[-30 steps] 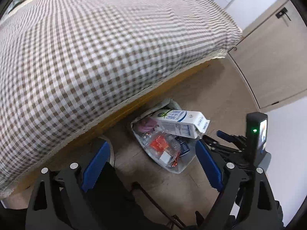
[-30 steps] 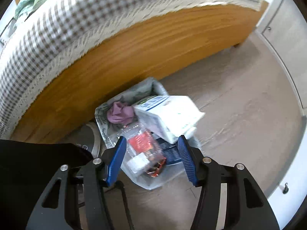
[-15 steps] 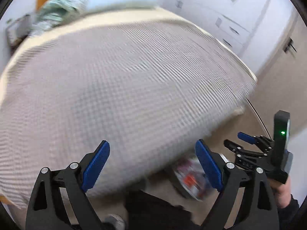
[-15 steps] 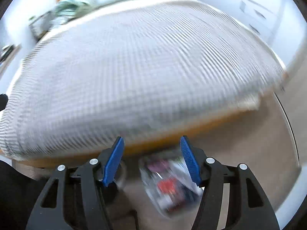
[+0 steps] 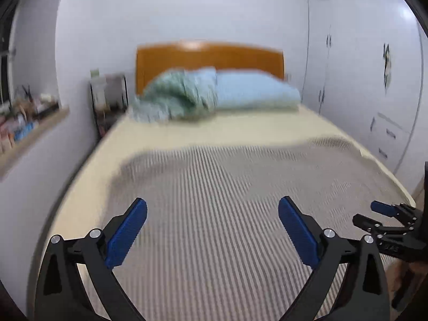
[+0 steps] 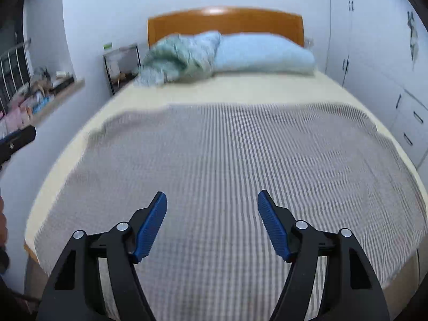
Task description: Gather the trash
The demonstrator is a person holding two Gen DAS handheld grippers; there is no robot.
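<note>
Both wrist views face the bed (image 5: 214,214) from its foot.

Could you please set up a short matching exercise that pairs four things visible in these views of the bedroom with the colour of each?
Things:
1. headboard
2. pillow
3. checked blanket
4. gripper pads

Colours:
A. dark blue
B. orange-brown wood
C. grey and white
D. pale blue

Right pairs: 1-B, 2-D, 3-C, 4-A.
</note>
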